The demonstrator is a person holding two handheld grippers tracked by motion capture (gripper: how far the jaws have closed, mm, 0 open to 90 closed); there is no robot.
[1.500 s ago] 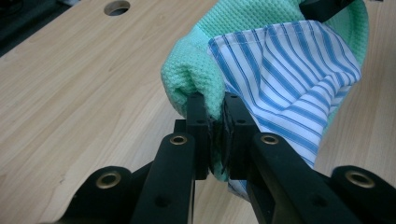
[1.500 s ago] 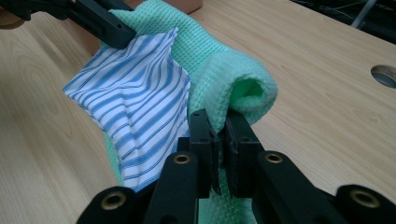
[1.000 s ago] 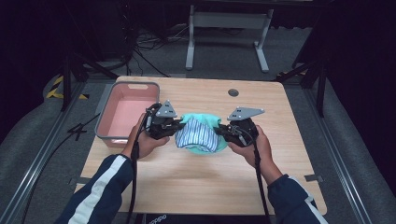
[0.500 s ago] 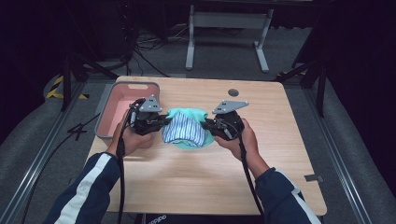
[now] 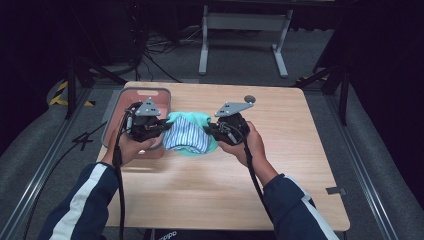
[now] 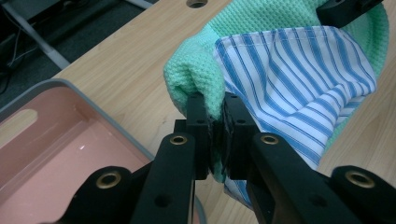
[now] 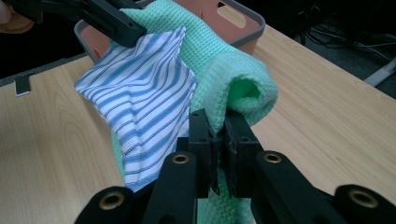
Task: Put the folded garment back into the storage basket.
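Work in hand: a bundle of two cloths, a green waffle-weave towel (image 5: 200, 120) with a blue-striped cloth (image 5: 185, 140) lying folded against it, carried between both grippers toward the pink bin (image 5: 150, 95). Bundle hangs above the wooden table (image 5: 300, 165), just beside the bin's right-hand rim, not over the bin's hollow yet; bin itself looks empty in the left gripper view (image 6: 56, 154). Judged from this: pick-up is done, the lift is done, what remains is the last stretch across the rim, lowering, and letting go. Left gripper (image 6: 217, 116) sits nearest the bin, jaws pressed together on a gathered corner where towel (image 6: 196, 74) and striped cloth (image 6: 299, 74) meet; no gap beyond the fabric pinched between. Right gripper (image 7: 218, 128) on the far side of the bundle from the bin, jaws likewise clamped tight, biting the rolled green edge (image 7: 233, 74) with the striped cloth (image 7: 140, 102) draped alongside. Cloth sags loosely between the two grips. Hole in the table beyond the bundle (image 5: 249, 99), well apart from the bin.
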